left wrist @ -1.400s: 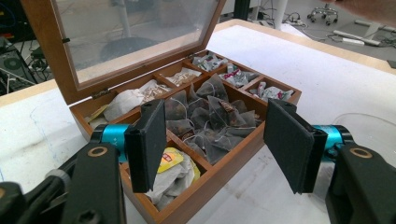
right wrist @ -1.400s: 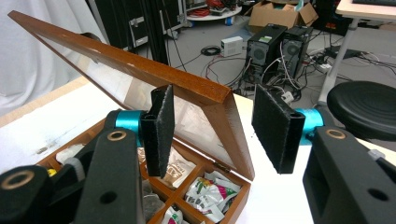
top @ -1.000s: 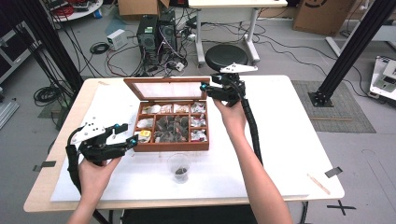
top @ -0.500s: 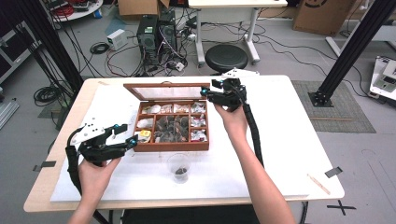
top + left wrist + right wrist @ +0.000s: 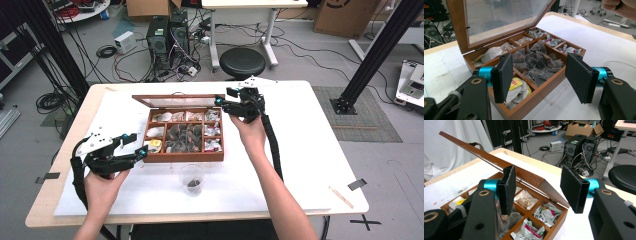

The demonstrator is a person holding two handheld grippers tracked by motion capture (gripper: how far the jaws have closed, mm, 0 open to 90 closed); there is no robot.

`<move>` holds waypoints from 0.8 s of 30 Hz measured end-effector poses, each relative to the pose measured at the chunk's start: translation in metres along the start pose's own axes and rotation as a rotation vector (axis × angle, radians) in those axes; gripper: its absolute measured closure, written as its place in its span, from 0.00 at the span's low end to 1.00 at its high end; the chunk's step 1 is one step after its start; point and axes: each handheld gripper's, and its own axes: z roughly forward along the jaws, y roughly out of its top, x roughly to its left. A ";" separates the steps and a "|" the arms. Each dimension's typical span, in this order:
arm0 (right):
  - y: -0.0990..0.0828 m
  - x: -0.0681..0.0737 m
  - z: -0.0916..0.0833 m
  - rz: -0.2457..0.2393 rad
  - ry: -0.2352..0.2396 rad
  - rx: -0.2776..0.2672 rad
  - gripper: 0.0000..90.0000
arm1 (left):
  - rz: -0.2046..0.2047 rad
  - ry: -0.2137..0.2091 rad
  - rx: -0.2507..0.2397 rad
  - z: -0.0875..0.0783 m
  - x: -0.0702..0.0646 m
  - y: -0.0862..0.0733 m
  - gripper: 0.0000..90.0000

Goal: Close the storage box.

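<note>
A wooden tea box (image 5: 185, 156) stands mid-table, its compartments full of tea bags and its glass lid (image 5: 175, 101) raised at the back. My left gripper (image 5: 140, 145) rests open just left of the box's front corner. In the left gripper view its jaws (image 5: 539, 75) frame the box (image 5: 541, 92) with nothing between them. My right gripper (image 5: 223, 97) hovers at the lid's right corner. In the right gripper view its jaws (image 5: 537, 190) stand apart with the lid's corner (image 5: 534, 180) in the gap, untouched.
A clear cup (image 5: 192, 180) with something dark in it stands in front of the box. A white sheet (image 5: 300, 150) covers the tabletop. Beyond the far edge are a black stool (image 5: 242, 61), computer towers (image 5: 167, 32) and floor cables.
The right gripper has shifted slightly at the lid's right corner. The left gripper and the box have stayed put.
</note>
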 end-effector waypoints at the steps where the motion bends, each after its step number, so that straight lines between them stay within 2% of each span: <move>1: -0.001 0.000 0.000 -0.004 -0.003 -0.001 0.53 | 0.000 0.000 0.000 0.000 0.000 0.000 0.44; 24: -0.019 0.007 -0.007 0.002 0.024 0.019 0.53 | -0.003 0.002 0.011 0.002 -0.001 -0.003 0.44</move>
